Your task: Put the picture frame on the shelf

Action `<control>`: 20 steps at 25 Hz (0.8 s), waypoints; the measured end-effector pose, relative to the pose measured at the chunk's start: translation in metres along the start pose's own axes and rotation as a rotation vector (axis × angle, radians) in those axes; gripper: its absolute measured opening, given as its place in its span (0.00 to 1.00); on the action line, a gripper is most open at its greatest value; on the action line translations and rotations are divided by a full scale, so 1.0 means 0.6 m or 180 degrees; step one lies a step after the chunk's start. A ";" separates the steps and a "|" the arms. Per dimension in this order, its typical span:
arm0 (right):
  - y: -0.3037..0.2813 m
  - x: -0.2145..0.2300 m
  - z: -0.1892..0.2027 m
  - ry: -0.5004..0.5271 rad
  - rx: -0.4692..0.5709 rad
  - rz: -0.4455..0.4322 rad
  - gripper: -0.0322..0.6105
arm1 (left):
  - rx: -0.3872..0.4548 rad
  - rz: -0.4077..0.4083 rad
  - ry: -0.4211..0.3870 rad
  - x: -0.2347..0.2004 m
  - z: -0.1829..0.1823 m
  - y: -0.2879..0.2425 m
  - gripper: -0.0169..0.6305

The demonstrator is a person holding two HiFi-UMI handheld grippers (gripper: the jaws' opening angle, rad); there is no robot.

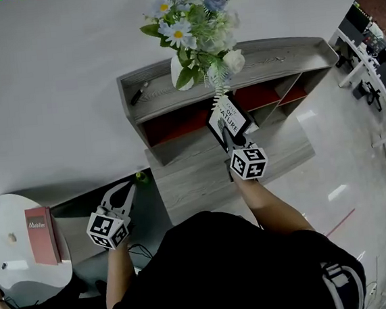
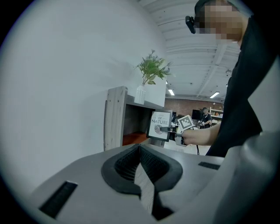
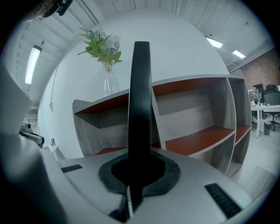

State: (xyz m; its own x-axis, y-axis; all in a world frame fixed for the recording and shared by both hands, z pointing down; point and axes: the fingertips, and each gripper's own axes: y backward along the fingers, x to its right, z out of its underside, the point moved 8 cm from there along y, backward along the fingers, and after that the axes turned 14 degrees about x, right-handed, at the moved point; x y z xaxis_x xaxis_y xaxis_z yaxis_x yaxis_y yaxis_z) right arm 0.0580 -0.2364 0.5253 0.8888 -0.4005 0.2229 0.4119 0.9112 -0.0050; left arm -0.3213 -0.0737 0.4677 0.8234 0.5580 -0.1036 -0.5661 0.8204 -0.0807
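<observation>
Picture frame [image 1: 230, 116] held in front of the shelf [image 1: 265, 60]
The right gripper [image 1: 227, 139] clamps the picture frame by its edge, upright, near the shelf's open compartments, below the vase of flowers [image 1: 191, 32]. The left gripper [image 1: 128, 189] has its jaws pressed together on nothing.

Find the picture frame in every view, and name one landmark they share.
Head view: picture frame at centre, in front of the shelf.
Left gripper view: right of centre, beside the shelf's end panel.
Right gripper view: edge-on, a dark upright bar at centre, between the jaws.
Shared landmark: the flower vase on the shelf top.
</observation>
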 end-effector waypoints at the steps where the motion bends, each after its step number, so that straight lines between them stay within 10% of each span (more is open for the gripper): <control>1: -0.003 0.000 0.001 0.0001 -0.0001 0.0004 0.09 | 0.0001 -0.0005 0.0004 -0.001 0.000 0.000 0.06; 20: -0.044 -0.011 0.006 0.0163 0.0038 0.0226 0.09 | -0.0044 -0.0035 0.0036 -0.010 0.007 0.016 0.06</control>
State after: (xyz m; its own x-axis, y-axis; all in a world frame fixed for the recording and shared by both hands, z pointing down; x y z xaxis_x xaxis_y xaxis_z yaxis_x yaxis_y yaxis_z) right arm 0.0405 -0.2576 0.5275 0.9249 -0.3390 0.1722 0.3453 0.9385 -0.0073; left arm -0.3314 -0.0686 0.4719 0.8292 0.5473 -0.1137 -0.5575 0.8247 -0.0956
